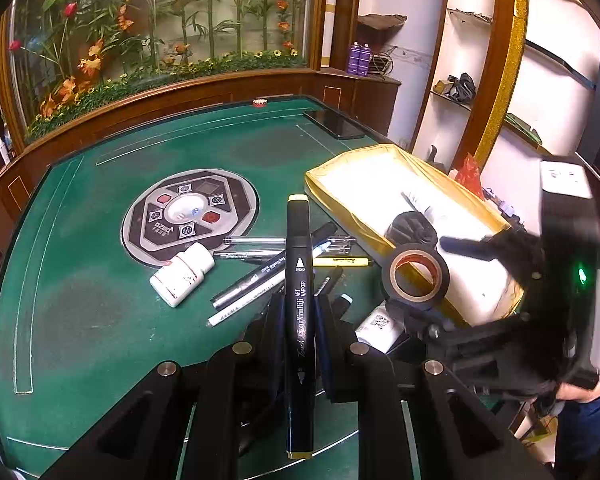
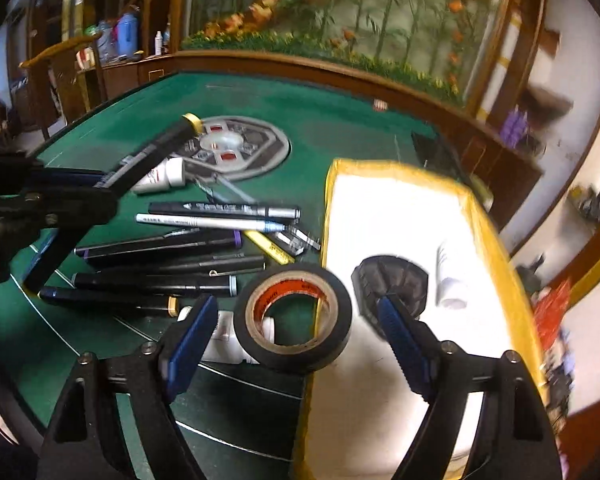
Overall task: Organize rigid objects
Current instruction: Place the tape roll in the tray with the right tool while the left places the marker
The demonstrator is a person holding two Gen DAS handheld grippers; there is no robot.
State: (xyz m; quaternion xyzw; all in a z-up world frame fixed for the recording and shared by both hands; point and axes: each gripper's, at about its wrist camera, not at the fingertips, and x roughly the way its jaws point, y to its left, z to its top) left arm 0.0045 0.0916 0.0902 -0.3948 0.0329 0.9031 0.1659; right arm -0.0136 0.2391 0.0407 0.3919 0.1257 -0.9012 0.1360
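Observation:
My left gripper [image 1: 299,312] is shut on a black art marker [image 1: 299,320] with yellow end caps and holds it above the green table; it also shows in the right wrist view [image 2: 148,152]. My right gripper [image 2: 296,316] is open, and a black tape roll [image 2: 294,316] sits loose between its fingers over the rim of the yellow box [image 2: 476,216]; the roll also shows in the left wrist view [image 1: 415,276]. Several pens and markers [image 2: 172,244] lie in a pile on the table. A white bottle [image 1: 182,274] lies beside them.
The yellow box [image 1: 340,172] holds a black pleated object [image 2: 392,280] and a white tube [image 2: 450,280]. A round control panel [image 1: 190,212] is set in the table's middle. A dark phone [image 1: 334,124] lies at the far edge. Another white bottle [image 1: 380,326] lies under the right gripper.

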